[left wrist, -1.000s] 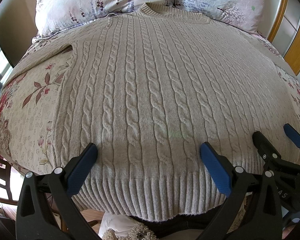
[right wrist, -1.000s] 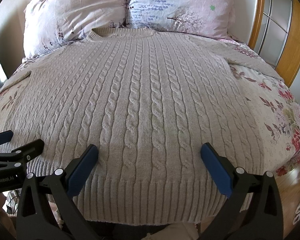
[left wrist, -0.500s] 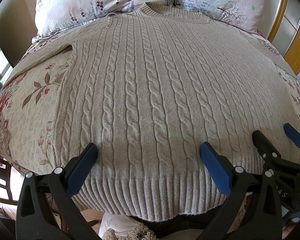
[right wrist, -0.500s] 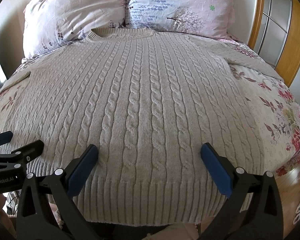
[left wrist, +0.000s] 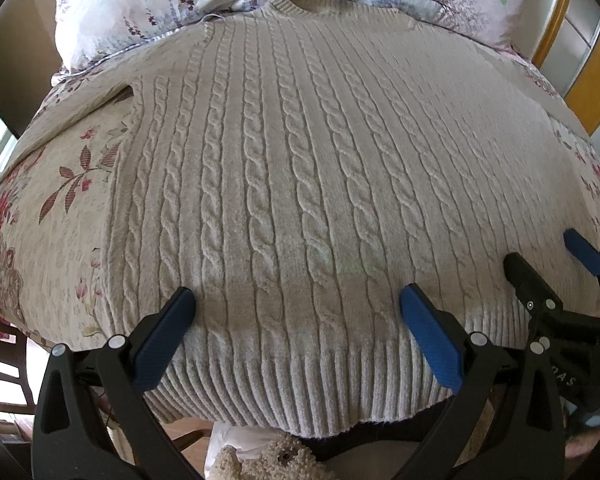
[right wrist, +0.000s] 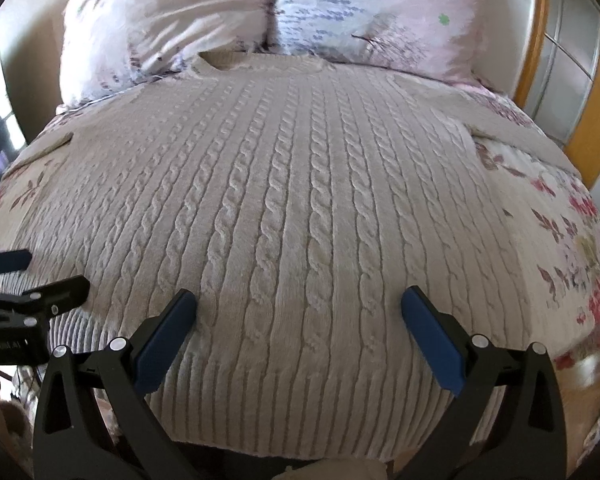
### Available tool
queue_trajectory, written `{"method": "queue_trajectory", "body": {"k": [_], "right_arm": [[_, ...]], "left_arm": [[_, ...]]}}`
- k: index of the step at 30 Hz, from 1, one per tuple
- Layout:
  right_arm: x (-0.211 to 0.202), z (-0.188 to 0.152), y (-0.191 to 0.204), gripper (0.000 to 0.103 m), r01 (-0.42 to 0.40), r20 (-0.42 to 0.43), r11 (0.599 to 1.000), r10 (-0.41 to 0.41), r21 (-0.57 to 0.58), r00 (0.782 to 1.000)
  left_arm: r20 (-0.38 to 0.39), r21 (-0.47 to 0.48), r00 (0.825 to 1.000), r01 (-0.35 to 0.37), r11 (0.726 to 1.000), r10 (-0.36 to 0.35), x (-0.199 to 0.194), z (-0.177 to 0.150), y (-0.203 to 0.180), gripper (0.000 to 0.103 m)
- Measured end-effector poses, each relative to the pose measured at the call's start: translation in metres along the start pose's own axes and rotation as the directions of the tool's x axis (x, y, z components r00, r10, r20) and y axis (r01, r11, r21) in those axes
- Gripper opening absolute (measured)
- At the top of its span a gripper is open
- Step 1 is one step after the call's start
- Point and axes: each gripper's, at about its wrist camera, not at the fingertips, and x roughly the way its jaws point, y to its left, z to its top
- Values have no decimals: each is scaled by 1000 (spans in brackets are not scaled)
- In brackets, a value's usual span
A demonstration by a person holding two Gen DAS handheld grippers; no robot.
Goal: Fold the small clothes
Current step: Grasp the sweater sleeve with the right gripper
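The cable-knit sweater [left wrist: 300, 184] is lying flat, front up, on the floral bedspread [left wrist: 52, 220], collar towards the pillows [right wrist: 268, 20]; over the last second the right-wrist view is blurring and shifting slightly, so the right gripper [right wrist: 298, 330] is starting to move, while the left gripper [left wrist: 296, 330] is holding almost the same pose; both are hanging spread wide and empty over the ribbed hem [left wrist: 300, 384]; judging from this, folding is not yet begun, and a first grasp at the hem seems to be coming
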Motion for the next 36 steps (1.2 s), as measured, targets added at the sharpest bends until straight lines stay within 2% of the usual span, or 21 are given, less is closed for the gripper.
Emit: {"method": "queue_trajectory", "body": {"k": [4, 8, 11, 14, 15, 19, 21, 23, 24, 25, 28, 31, 36], "right_arm": [[2, 0, -5, 102, -72, 39, 995, 75, -76, 996], [5, 16, -11, 102, -102, -8, 988, 101, -115, 995], [-1, 46, -42, 102, -105, 41, 994, 106, -18, 994], [-6, 79, -92, 102, -113, 97, 980, 98, 162, 990], [-5, 89, -110, 102, -110, 106, 969, 89, 220, 990], [15, 125, -193, 89, -47, 72, 887, 15, 459, 997], [31, 132, -228, 80, -27, 43, 821, 3, 570, 999], [48, 129, -267, 66, -8, 20, 716, -9, 698, 1000], [55, 123, -289, 64, 18, 0, 644, -28, 765, 1000], [59, 118, -305, 60, 39, -16, 594, -43, 804, 999], [70, 106, -340, 56, 75, -40, 487, -81, 870, 996], [74, 96, -362, 53, 62, -26, 416, -92, 907, 995], [73, 90, -374, 46, 20, 20, 394, -97, 919, 995]], "left_arm": [[-40, 44, 999, 21, 999, -19, 2, 6, 1, 101], [-92, 95, 995, 46, 994, -37, 7, 15, 2, 101], [-62, 129, 997, 46, 991, -39, 5, 22, 4, 101], [26, 136, 999, 17, 991, -20, 1, 34, 13, 101], [82, 128, 997, 1, 992, -12, -4, 39, 19, 101], [226, 101, 974, -22, 995, -1, -16, 60, 34, 101], [259, 94, 966, -41, 995, 15, -17, 76, 41, 101], [265, 92, 964, -58, 994, 32, -14, 88, 46, 101], [264, 91, 964, -55, 994, 29, -13, 92, 48, 101], [263, 82, 965, -38, 996, 15, -11, 97, 51, 101], [255, 32, 966, 25, 999, -33, -5, 112, 64, 101], [243, -8, 969, 55, 998, -51, 1, 123, 74, 101], [260, -10, 964, 58, 998, -54, 7, 136, 74, 101]]}}
